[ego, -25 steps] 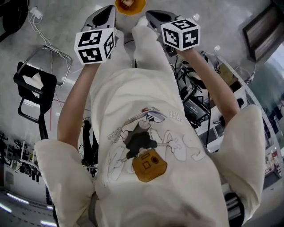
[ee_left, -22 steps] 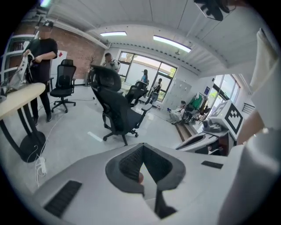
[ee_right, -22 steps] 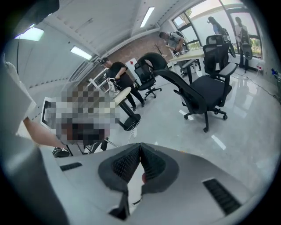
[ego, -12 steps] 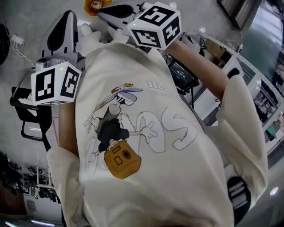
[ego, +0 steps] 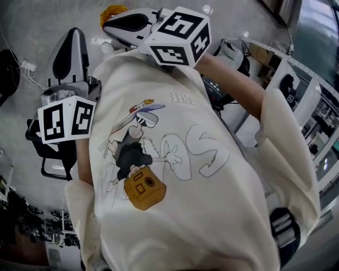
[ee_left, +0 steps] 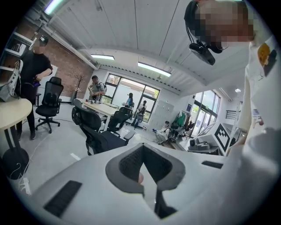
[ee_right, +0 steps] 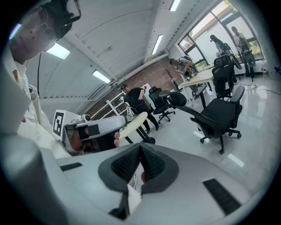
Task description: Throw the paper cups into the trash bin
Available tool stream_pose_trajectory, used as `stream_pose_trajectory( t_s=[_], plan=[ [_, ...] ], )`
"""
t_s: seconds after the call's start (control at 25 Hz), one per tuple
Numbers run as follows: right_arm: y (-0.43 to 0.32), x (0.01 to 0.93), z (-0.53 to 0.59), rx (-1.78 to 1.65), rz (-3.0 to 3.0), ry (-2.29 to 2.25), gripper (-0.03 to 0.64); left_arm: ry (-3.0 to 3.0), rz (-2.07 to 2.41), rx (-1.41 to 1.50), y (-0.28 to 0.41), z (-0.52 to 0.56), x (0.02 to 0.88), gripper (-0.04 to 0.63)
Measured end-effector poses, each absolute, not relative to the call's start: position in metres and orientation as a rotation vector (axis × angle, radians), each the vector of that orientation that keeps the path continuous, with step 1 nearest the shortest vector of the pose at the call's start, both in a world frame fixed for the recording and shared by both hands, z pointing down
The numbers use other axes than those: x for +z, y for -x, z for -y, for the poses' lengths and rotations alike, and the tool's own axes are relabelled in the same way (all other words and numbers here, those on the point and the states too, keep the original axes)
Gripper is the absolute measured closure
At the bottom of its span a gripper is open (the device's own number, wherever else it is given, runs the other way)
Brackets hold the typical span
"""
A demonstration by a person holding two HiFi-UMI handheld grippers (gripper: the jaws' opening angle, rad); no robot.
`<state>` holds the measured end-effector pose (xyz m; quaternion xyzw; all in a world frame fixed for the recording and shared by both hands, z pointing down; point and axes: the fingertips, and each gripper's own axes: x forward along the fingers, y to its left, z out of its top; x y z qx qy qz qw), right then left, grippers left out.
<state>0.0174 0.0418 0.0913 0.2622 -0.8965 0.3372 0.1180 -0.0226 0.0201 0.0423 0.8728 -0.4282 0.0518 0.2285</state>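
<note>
Both tools are carried idle against the person's cream T-shirt (ego: 175, 174), probably between steps. The left hand-held gripper (ee_left: 142, 148) and the right hand-held gripper (ee_right: 139, 148) each have their jaws pressed together on nothing. No paper cup can be clearly made out. An orange object (ego: 113, 10) at the head view's top edge may be the bin. Below is pale grey floor (ego: 42, 21), and around it an open office with black chairs (ee_right: 215, 114) and tall windows.
</note>
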Motion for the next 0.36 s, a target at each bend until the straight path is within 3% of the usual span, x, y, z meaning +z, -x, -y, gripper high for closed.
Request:
stream_pose_trajectory(
  t_s=[0.36],
  plan=[
    [-0.02, 0.098, -0.053, 1.03, 2.61, -0.77, 0.61, -2.39, 1.122, 0.133, 0.014, -0.026, 0.047, 0.592]
  ],
)
